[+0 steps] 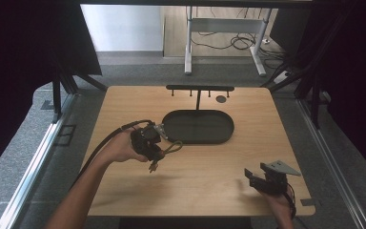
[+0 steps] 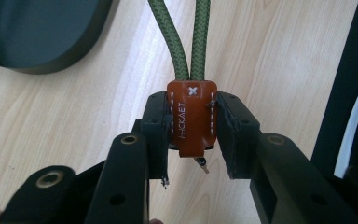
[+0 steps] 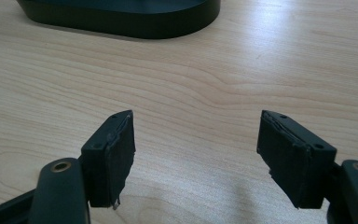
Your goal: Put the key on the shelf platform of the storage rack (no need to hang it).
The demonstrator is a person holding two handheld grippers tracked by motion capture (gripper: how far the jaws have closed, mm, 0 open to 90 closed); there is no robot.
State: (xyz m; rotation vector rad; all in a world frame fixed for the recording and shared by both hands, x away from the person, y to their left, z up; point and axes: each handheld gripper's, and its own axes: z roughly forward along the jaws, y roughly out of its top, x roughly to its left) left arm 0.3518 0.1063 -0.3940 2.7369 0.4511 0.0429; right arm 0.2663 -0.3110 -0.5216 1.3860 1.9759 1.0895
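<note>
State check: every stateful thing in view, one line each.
left hand-held gripper: shut on the keychain's leather tab, lifted off the table
keychain: clamped by its brown leather tab, green cord loop hanging free
right hand-held gripper: open, nothing between the pads, low over the table
oval black tray: empty, flat on the table
hook rack: upright behind the tray, nothing hung on it

Cord loop: its far end is cut off by the top edge of my left gripper view.
Leather tab: its sides are covered by my pads.
Dark tray: cropped at top in my right gripper view.
</note>
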